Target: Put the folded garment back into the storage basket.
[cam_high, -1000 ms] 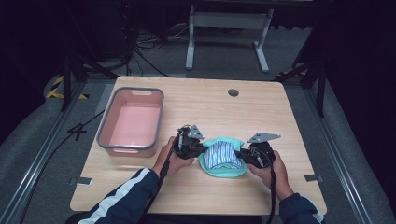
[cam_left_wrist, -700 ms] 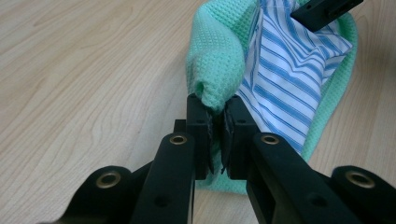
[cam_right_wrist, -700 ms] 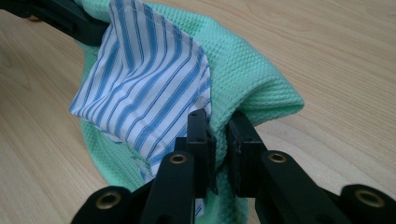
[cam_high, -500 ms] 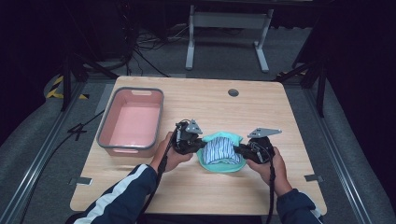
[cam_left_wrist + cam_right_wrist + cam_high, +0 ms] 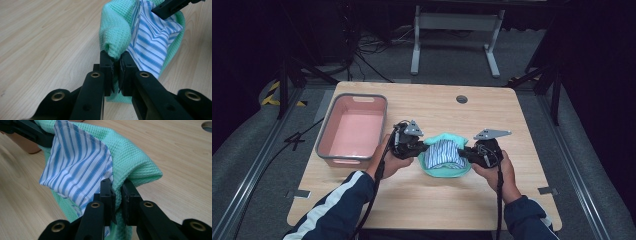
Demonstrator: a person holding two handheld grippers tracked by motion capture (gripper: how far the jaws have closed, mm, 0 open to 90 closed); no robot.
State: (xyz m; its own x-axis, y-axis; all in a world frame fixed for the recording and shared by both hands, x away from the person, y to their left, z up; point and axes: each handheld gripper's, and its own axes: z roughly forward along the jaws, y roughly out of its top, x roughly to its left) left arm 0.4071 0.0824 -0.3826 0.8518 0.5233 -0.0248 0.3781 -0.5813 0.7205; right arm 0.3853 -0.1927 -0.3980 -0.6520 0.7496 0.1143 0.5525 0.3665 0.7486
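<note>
While the mint-green waffle-weave cloth (image 5: 445,167) is pinched at its 9 o'clock edge by the left gripper (image 5: 115,68) and at 3 o'clock by the right gripper (image 5: 117,195), a fold appears to be under way. A blue-and-white striped fabric piece (image 5: 442,152) is carried on it, between both closed tongs, beside the pink plastic tub (image 5: 353,131) on the wooden table (image 5: 432,200). Next, both edges would likely need bringing together evenly.

- Desk (image 5: 427,195): light wood-grain top, rounded corners, standing on a grey floor.
- Pink bin (image 5: 353,131): rectangular, grey rim, open top, empty inside; sits near the desk's left edge, long side along it.
- Round cable hole (image 5: 462,99): dark, near the desk's far edge, right of centre.
- Grey metal stand (image 5: 455,37): on the floor beyond the desk's far edge.
- Black cables (image 5: 367,55): loose on the floor, far left.
</note>
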